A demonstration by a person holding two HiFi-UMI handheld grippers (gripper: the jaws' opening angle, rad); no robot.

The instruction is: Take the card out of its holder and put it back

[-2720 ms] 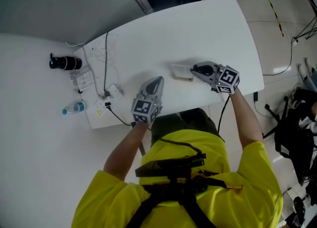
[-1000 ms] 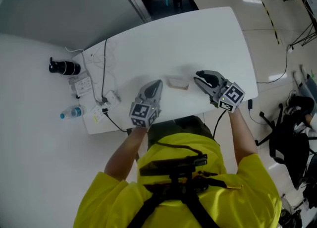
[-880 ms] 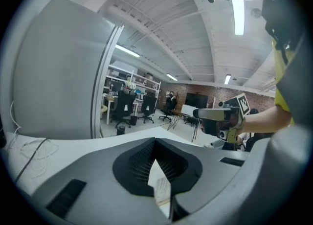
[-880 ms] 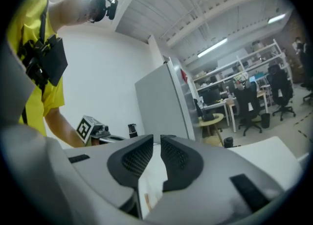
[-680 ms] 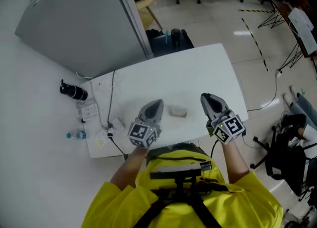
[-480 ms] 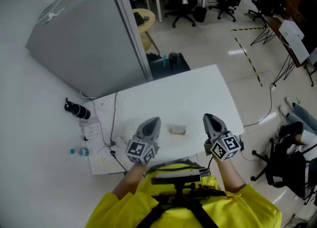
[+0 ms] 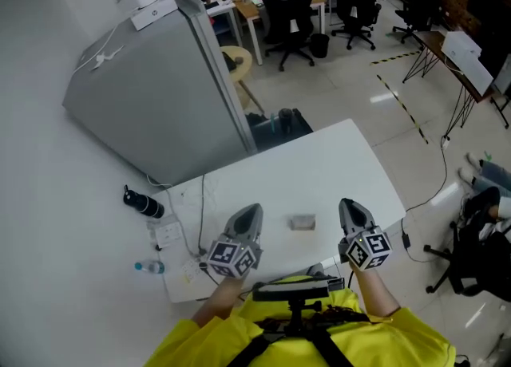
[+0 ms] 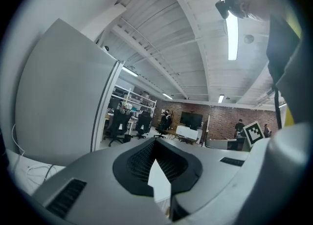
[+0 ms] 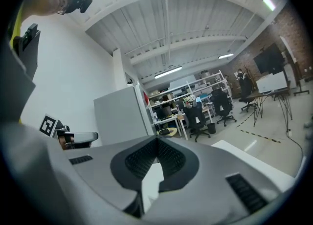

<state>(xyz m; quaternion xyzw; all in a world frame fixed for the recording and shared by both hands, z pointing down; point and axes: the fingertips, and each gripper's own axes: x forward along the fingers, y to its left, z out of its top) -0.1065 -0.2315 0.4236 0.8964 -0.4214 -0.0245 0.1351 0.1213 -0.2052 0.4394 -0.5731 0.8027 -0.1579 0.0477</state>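
The card holder [image 7: 303,222] lies flat on the white table [image 7: 319,162], a small pale rectangle between my two grippers; I cannot tell whether the card is inside it. My left gripper [image 7: 249,215] rests at the table's near edge, left of the holder, shut with nothing in it. My right gripper [image 7: 350,209] sits to the holder's right, also shut and empty. In the left gripper view the closed jaws [image 8: 157,170] point up toward the room, and the right gripper view shows its jaws [image 9: 155,168] closed the same way.
A grey partition [image 7: 156,94] stands behind the table. Cables [image 7: 200,206], a socket strip [image 7: 168,234], a black bottle [image 7: 144,204] and a water bottle [image 7: 150,267] lie at the left. A dark bag [image 7: 279,124] sits beyond the far edge. Office chairs [image 7: 291,18] stand further back.
The right gripper has drawn back from the holder and closed, leaving it on the table. Both grippers now rest at the near edge. The head view has tilted up toward the room.
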